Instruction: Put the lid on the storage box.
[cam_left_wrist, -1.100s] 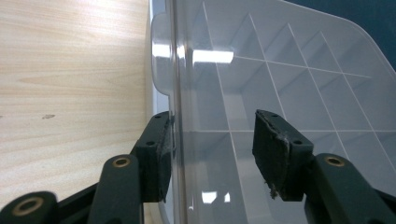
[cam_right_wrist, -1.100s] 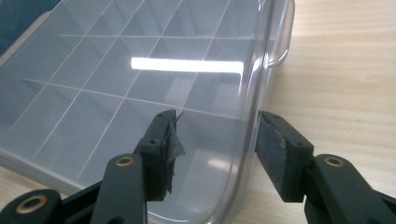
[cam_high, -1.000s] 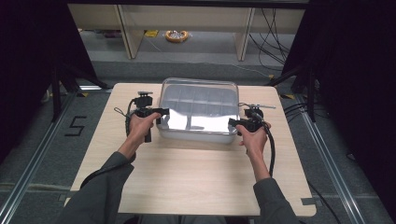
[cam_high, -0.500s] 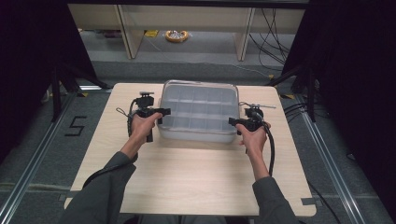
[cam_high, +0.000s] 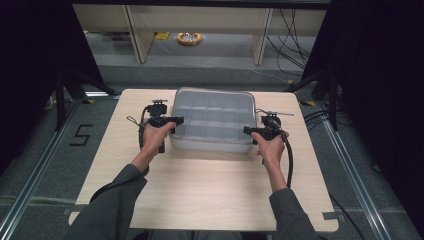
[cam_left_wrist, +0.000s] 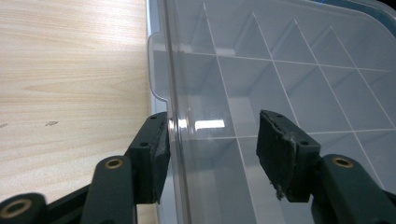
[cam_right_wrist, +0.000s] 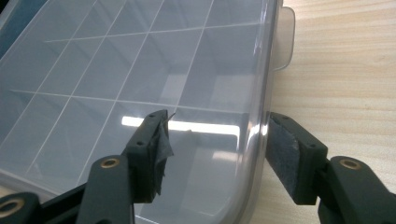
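The clear plastic box (cam_high: 212, 121) w/ its lid on is sitting flat near the far side of the worktop (cam_high: 200, 190), and one tool is standing at each short end. The left tool (cam_high: 176, 120) is straddling the box's left edge: in the left gripper view one pad is lying right against the outside of the lid's edge (cam_left_wrist: 170, 93), while the other pad is hanging over the lid, apart from it, so it's about half open and not really pinching. The right tool (cam_high: 248, 130) is straddling the right edge the same way, and its jaws have just been opening; in the right gripper view the lid's rim (cam_right_wrist: 261, 116) is sitting between the pads, prob. w/ a small gap on both sides, tho glare is making that hard to tell. What could go wrong: if the hands are lifting now, the box is slipping out, bc neither side is squeezing it. If one side is gripping first, the box is tipping or sliding across the wood. The smooth, shiny lid is slippery too, and squeezing only the thin rim could be popping the lid off.
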